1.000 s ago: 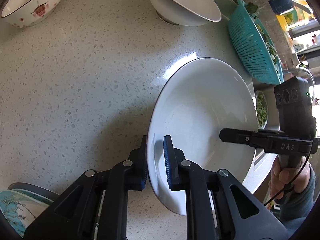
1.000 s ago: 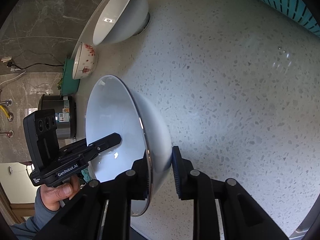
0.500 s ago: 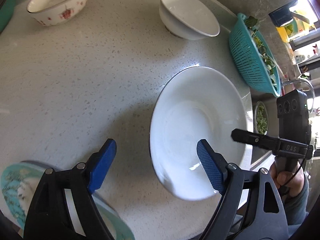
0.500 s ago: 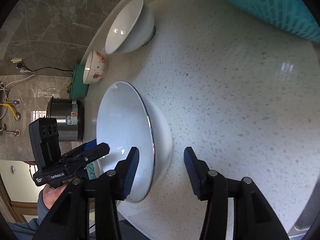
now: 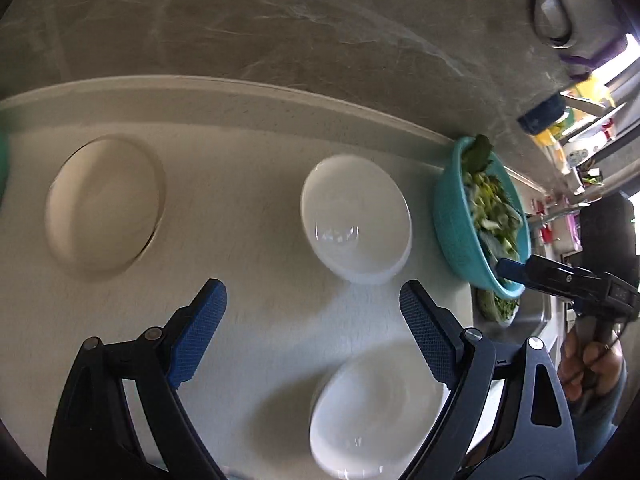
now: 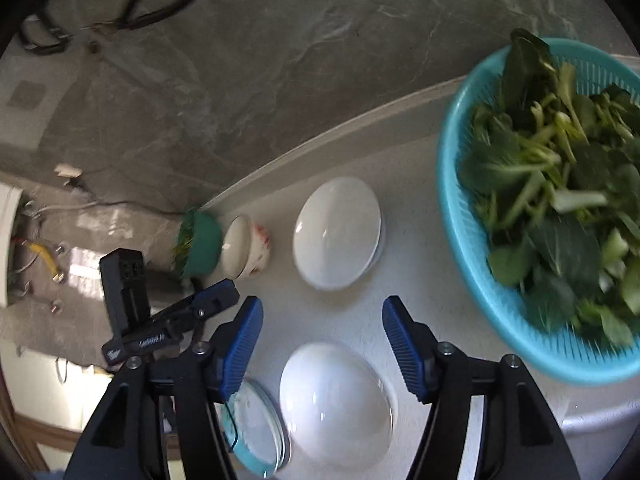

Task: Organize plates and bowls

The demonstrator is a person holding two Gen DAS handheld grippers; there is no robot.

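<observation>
Bare desk (image 5: 248, 216) lay open between the patterned bowl (image 5: 104, 204) and the far white bowl (image 5: 356, 216) — a clear lane. Right side was blocked: teal colander (image 6: 480, 280) of greens, near white bowl (image 6: 336, 404) below.

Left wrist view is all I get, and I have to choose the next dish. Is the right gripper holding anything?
Observer: No. The right gripper is open. Its jaws have just been opening and nothing is between them.
Operator: Is there a plate near the white bowl closest to me?
Observer: Yes. A teal-patterned plate lies beside the near white bowl, on its left in the right wrist view, partly hidden by a gripper finger.
Operator: The far left bowl is only a blur here.
Observer: It is a pale bowl with red markings on its side, next to a green basket.
</observation>
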